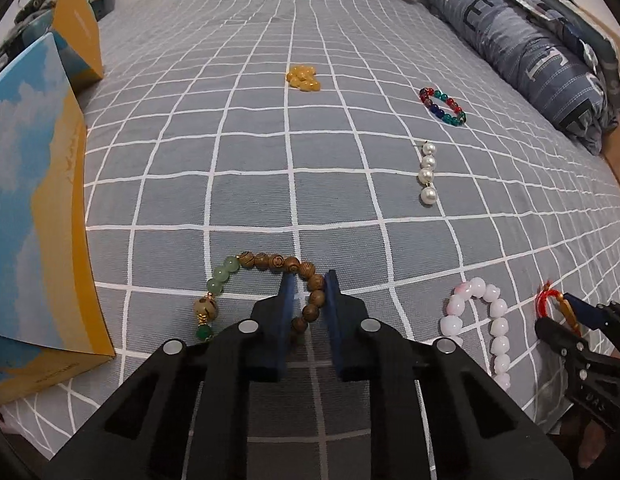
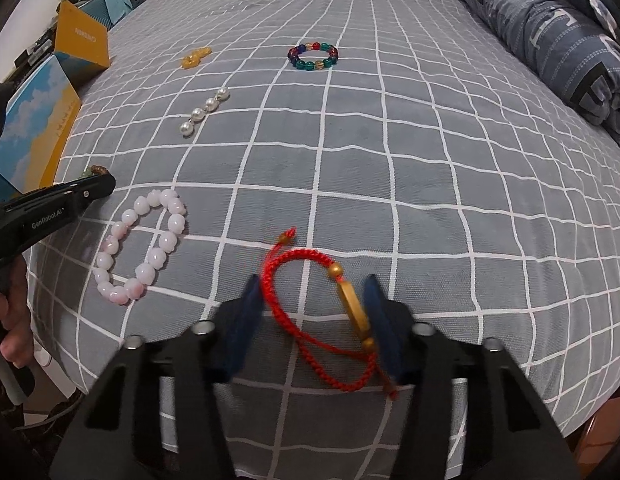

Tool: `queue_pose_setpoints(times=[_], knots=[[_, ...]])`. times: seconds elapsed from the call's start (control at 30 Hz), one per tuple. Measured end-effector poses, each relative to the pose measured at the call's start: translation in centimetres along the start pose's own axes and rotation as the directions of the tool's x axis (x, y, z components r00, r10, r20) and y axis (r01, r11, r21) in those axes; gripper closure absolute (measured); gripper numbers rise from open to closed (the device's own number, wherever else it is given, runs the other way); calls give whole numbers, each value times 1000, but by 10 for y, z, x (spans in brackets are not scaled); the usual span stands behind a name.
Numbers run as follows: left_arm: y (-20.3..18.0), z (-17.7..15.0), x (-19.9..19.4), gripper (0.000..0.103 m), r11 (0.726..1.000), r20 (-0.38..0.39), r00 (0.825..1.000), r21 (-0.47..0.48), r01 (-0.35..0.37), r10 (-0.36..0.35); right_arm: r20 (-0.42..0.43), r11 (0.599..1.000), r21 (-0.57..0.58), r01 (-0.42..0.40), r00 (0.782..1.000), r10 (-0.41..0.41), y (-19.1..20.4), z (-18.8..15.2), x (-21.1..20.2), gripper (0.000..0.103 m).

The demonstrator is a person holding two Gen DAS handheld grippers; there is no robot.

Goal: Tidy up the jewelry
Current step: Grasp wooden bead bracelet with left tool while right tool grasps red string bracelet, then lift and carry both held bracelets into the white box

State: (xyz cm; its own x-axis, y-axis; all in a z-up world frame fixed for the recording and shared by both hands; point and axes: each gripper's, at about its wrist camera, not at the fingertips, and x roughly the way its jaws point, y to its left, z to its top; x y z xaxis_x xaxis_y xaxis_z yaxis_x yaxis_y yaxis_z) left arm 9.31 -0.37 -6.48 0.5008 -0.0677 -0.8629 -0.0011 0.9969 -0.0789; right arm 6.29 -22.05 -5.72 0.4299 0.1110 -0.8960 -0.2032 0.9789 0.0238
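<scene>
My left gripper (image 1: 309,280) is open, its jaws astride the right side of a wooden and green bead bracelet (image 1: 269,264) lying on the bed. My right gripper (image 2: 312,284) is open around a red cord bracelet (image 2: 293,280) with a gold charm (image 2: 354,308) that rests against the right finger. A pink bead bracelet (image 2: 141,248) lies between the two grippers and also shows in the left wrist view (image 1: 482,316). Farther off lie a pearl string (image 1: 428,174), a multicoloured bead bracelet (image 1: 442,106) and a yellow bead bracelet (image 1: 303,78).
The bed has a grey checked sheet (image 1: 269,152). An open box with blue sky and yellow print (image 1: 33,216) stands at the left edge, its yellow lid (image 1: 77,28) upright behind. A folded blue quilt (image 1: 530,52) lies along the right side.
</scene>
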Motion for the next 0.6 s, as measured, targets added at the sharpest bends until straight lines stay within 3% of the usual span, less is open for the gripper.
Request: queue_pose_setpoints(times=[0.07,0.17,0.6], knots=[[0,0,0,96,1000,0,1000,4,-3,3,-3,1000,-3,-6,1000,6,2,1,0,81],[0,1,-2,96,1000,-1,1000,9,-3,3,-6,1000,-9,-5,1000,5,5,3,-1,94],[-3,5,-12,96,1000,3,1000,29,-4,4,8,1000,2,1,1000,-1,5,7,-7,94]])
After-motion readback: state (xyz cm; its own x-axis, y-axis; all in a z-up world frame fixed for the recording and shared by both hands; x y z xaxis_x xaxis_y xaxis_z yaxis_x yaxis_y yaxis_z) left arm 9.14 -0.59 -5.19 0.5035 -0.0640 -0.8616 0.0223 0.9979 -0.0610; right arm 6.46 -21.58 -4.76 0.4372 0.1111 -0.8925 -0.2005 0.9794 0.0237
